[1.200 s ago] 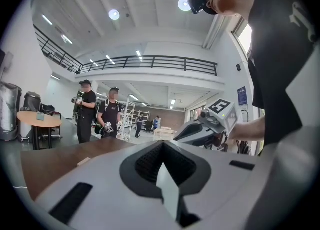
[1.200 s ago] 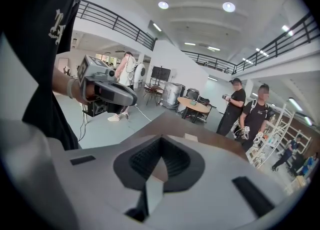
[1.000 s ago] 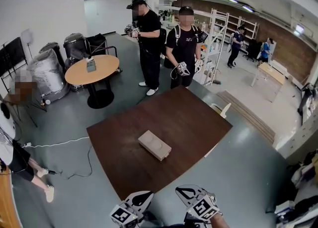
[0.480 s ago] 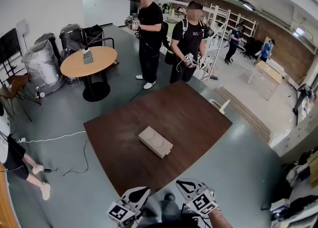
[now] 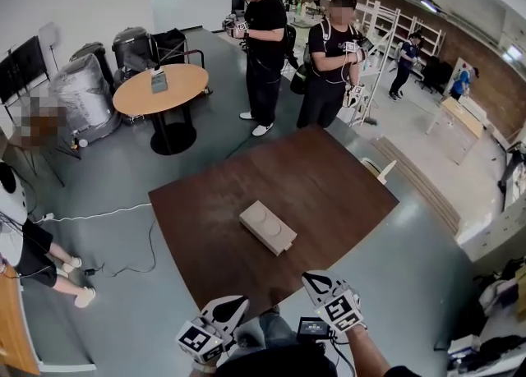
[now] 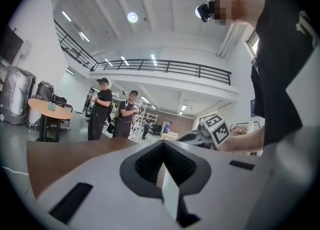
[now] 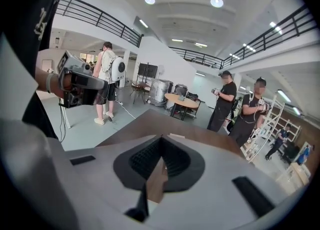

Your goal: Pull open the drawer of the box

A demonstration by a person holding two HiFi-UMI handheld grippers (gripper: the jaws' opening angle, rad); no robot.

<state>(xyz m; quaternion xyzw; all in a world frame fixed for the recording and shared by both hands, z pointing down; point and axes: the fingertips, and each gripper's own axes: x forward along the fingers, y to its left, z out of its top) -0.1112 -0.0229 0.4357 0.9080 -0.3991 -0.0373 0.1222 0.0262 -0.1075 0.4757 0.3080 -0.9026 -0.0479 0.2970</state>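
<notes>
Head view looks down on one brown counter [image 5: 329, 186] with one pale box [image 5: 267, 227] lying flat on it. The box has two round marks on its top. Its drawer cannot be made out from up here.

Two hand-held grippers show at the bottom of this view. The left hand-held gripper [image 5: 240, 304] and the right hand-held gripper [image 5: 311, 279] sit side by side at the near edge of the counter. Each one has one cube with square markers on it. The box lies ahead of both of them, well apart, and about in line with the gap between the two. Neither one touches it.

Left gripper view shows its two jaws pressed together with nothing between them. Right gripper view shows the same: two jaws pressed together, holding nothing, with the brown counter stretching away in front.

Far past the box, beyond the counter, stand two people in black clothes, one person [image 5: 265, 47] and a second person [image 5: 333, 63] beside the first. Ahead and to the left of the left hand-held gripper stands one round table [image 5: 177, 92] with one small thing [image 5: 159, 81] on top.
</notes>
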